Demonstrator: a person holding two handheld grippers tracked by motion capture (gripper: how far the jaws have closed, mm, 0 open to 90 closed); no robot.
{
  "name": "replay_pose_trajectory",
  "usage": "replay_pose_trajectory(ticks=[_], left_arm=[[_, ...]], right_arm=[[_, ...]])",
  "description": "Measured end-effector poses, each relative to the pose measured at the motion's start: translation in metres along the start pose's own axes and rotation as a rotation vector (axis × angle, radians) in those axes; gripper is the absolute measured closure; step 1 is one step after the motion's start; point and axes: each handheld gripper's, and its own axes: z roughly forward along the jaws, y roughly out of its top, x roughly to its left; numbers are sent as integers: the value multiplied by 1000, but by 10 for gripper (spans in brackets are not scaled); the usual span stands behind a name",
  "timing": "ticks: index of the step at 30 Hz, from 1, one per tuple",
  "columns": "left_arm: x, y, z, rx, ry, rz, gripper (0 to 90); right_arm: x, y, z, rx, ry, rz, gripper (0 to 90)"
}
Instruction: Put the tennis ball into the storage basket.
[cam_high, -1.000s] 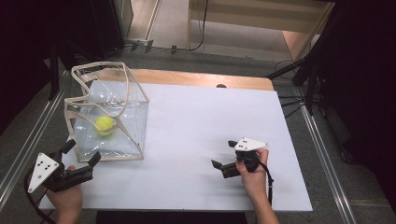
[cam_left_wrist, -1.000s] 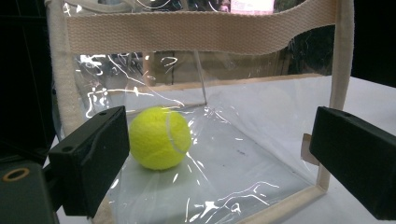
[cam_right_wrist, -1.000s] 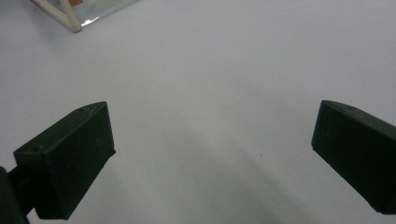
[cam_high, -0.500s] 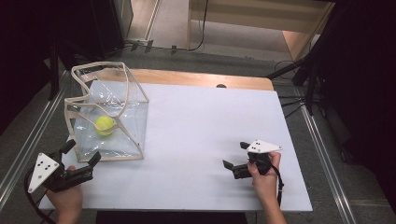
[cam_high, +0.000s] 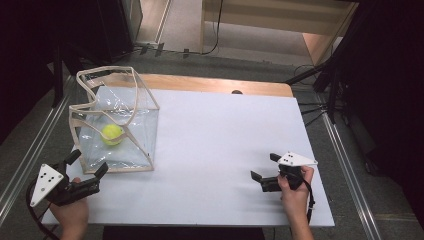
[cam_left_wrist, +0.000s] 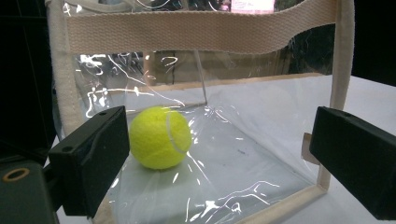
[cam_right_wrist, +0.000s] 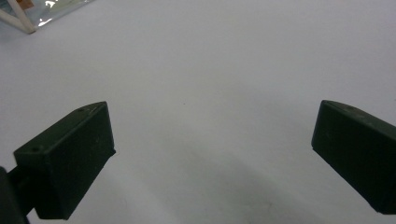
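A clear plastic bag (cam_high: 145, 125) with beige webbing trim stands at the table's left, and a yellow tennis ball (cam_high: 112, 134) lies inside it. My left gripper (cam_high: 89, 162) is open just in front of the bag's near corner, pointing at it. In the left gripper view the ball (cam_left_wrist: 159, 137) shows through the bag's clear wall (cam_left_wrist: 243, 140), between the wide-apart jaws of the left gripper (cam_left_wrist: 219, 156). My right gripper (cam_high: 264, 166) is open and empty, low over the white tabletop at the front right. In the right gripper view, bare white surface lies between the jaws of the right gripper (cam_right_wrist: 215, 154).
The white table (cam_high: 220, 130) has a wooden strip (cam_high: 210, 85) along its far edge. The bag's handles (cam_high: 107, 75) loop up above its mouth. A corner of the bag (cam_right_wrist: 18, 18) shows at the top left of the right gripper view. Dark floor and cables surround the table.
My right gripper has drifted to the right, staying open and empty. The left gripper, bag and ball have not moved.
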Motion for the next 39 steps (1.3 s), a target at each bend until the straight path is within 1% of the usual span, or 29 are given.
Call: replay_pose_trajectory(ticks=[3,4,6,7,9,11,12,15,18,23,24,26,28,32,39], left_arm=[[0,0,0,1,1,0,53],[0,0,0,2,1,1,53],[0,0,0,-1,0,0,53],[0,0,0,-1,0,0,53],[0,0,0,0,0,0,53],[0,0,0,-1,-1,1,53],[0,0,0,-1,-1,1,53],[0,0,0,0,0,1,54],[0,0,0,2,2,1,53],[0,0,0,-1,1,1,53],[0,0,0,-1,1,1,53],[0,0,0,-1,1,1,53],[0,0,0,-3,0,-1,53],[0,0,0,-5,-3,-2,54],[0,0,0,-7,-2,-5,53]], right_arm=[[-2,-1,-3,-6,-12,8,0],[-6,-4,-6,-12,-14,18,0],[-8,-5,-9,-19,-29,28,0],[-8,-5,-9,-19,-29,28,0],[-13,-8,-14,-35,-40,36,0],[-14,-9,-16,-36,-43,39,0],[-17,-12,-19,-43,-51,52,0],[-20,-14,-23,-51,-59,64,0],[-26,-18,-30,-64,-78,70,0],[-31,-22,-36,-76,-86,76,0],[-34,-23,-39,-89,-94,84,0],[-36,-25,-42,-89,-109,92,0],[-38,-28,-45,-99,-110,108,0],[-40,-31,-49,-104,-120,119,0],[-40,-32,-48,-106,-115,120,0]])
